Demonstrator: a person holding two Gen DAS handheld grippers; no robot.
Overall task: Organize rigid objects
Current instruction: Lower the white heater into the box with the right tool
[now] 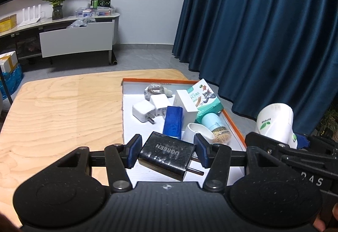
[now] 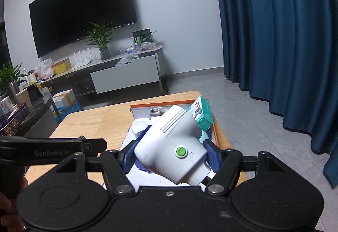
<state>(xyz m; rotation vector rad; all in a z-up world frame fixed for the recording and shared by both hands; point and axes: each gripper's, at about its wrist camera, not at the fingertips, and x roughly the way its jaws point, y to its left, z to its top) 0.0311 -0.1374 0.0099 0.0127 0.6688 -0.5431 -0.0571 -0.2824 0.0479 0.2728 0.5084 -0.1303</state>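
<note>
Tongs on the left (image 1: 168, 150) grip a black charger (image 1: 166, 155) by its sides, prongs toward their right pad. Just ahead lies the orange-rimmed tray (image 1: 234, 124) on the counter (image 1: 59, 109). Right tongs (image 2: 169, 155), beside the left pair, clamp a white device (image 2: 171, 145) above that tray.

Blue curtain (image 1: 264, 31), wall television (image 2: 82, 5), potted plant (image 2: 101, 39)

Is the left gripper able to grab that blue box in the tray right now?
Probably not yet. The left gripper has its jaws shut on a black charger, so they are full. The blue box lies in the tray just beyond, nothing covering its top.
</note>
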